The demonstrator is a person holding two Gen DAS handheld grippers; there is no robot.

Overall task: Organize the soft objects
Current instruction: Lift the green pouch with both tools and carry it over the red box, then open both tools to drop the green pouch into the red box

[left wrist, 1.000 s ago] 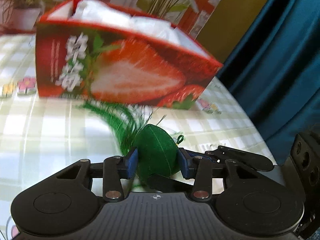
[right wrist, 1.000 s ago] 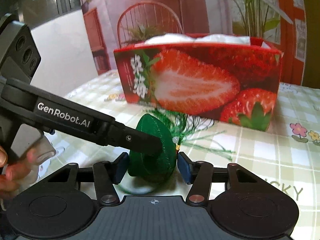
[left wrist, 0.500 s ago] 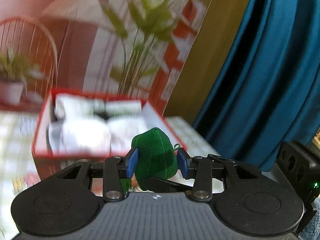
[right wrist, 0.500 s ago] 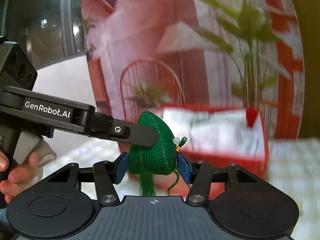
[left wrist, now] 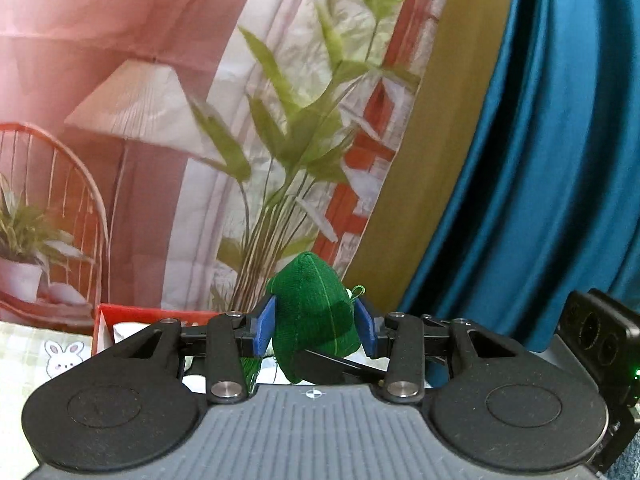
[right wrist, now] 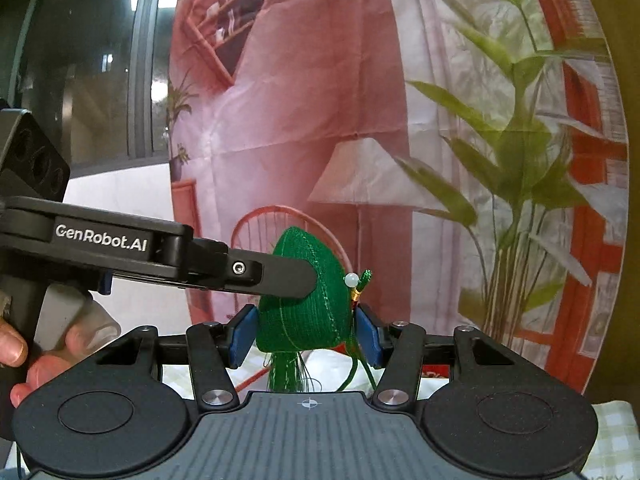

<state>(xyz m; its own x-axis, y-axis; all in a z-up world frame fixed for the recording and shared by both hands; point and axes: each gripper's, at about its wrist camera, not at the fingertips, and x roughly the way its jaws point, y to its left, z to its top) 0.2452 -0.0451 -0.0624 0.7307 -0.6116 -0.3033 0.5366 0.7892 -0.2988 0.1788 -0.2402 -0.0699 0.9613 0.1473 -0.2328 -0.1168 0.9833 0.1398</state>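
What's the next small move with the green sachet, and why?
Probably lower it toward the red box. Both tongs, left and right, pinch the green sachet in the air, above the box, whose rim shows just below.

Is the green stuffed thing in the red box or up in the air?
Up in the air. Both the left gripper and right gripper pinch the green pouch, with the red box lower, behind them.
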